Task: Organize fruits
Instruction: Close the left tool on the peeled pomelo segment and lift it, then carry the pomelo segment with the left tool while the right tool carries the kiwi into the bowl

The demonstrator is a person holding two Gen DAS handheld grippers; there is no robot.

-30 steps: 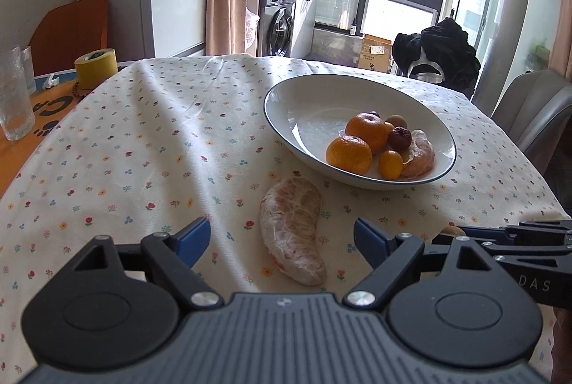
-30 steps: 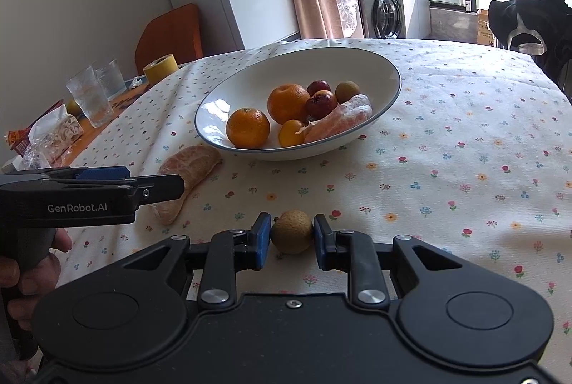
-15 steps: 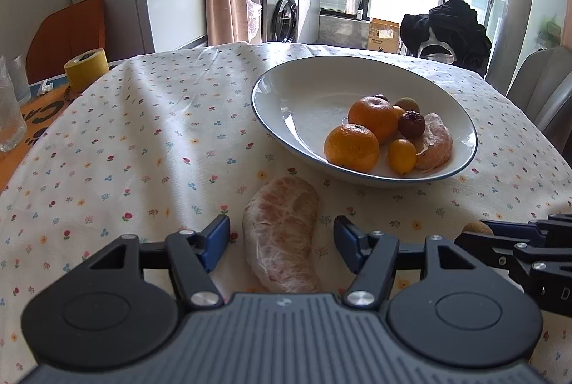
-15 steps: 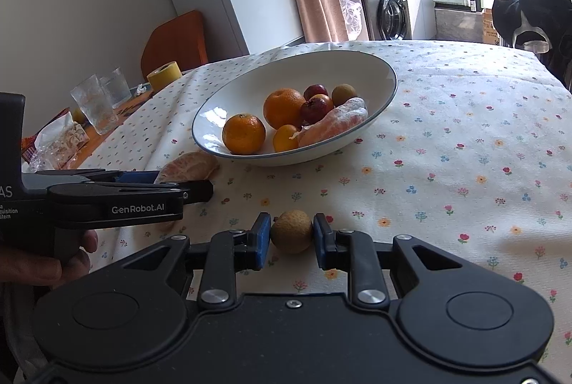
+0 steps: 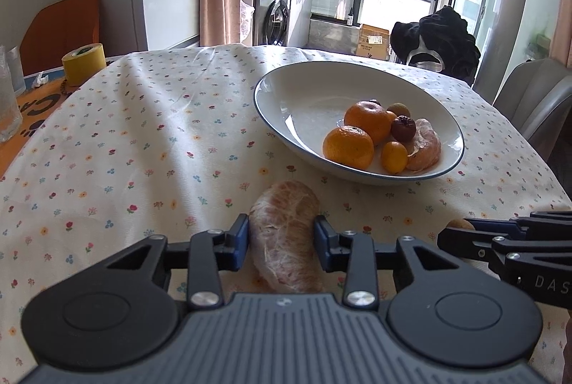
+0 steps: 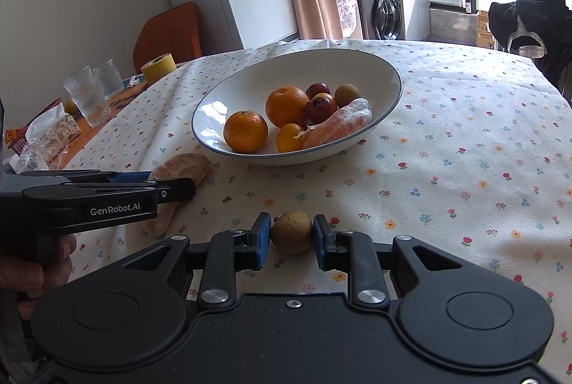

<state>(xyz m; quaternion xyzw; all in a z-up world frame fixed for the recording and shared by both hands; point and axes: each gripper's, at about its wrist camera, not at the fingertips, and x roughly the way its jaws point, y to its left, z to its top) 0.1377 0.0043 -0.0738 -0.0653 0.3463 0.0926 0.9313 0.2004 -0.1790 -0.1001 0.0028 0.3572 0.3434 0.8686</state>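
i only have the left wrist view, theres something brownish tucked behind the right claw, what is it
Observer: A small round tan fruit. The right claw has one blue pad against each side of it.
Operator: is it up off the table
Observer: It looks to be low on the floral tablecloth, with its shadow directly beneath it.
Operator: i see one dark red fruit in the bowl, any more
Observer: Two dark red round fruits, one in front of the other, lie in the white ceramic bowl.
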